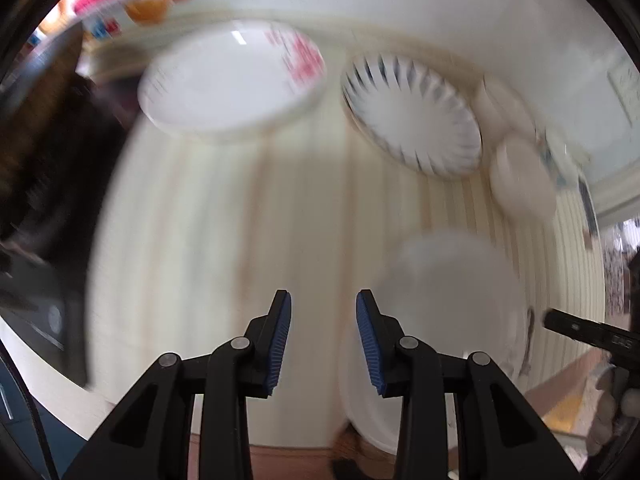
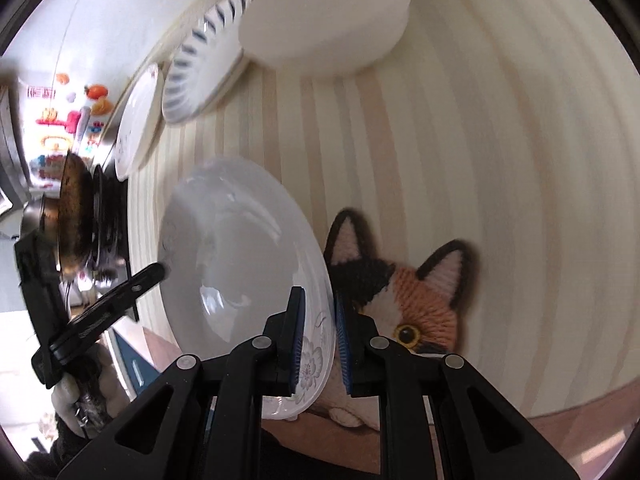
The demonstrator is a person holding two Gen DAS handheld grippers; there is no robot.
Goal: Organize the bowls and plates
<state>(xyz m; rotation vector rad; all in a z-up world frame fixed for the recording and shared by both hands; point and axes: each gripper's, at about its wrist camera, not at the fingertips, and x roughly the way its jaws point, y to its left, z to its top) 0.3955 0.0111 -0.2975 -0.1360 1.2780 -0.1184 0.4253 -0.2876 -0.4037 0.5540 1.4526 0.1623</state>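
Note:
My right gripper (image 2: 318, 294) is shut on the rim of a white plate (image 2: 240, 264) with a faint flower print, held tilted above the striped tablecloth (image 2: 480, 160). In the left wrist view that plate (image 1: 448, 300) shows blurred at the lower right. My left gripper (image 1: 323, 300) is open with nothing between its blue pads, just left of the plate; one of its fingers (image 2: 152, 274) reaches to the plate's far edge. At the back lie a pink-flowered plate (image 1: 232, 76), a blue-striped plate (image 1: 412, 116) and white bowls (image 1: 520, 176).
A cat-face mat (image 2: 408, 292) lies under the held plate. An upturned white bowl (image 2: 328, 20) sits near the striped plate (image 2: 208, 60). A dark pan (image 2: 76, 220) stands past the table's left edge. A gloved hand (image 2: 80, 396) holds the left gripper.

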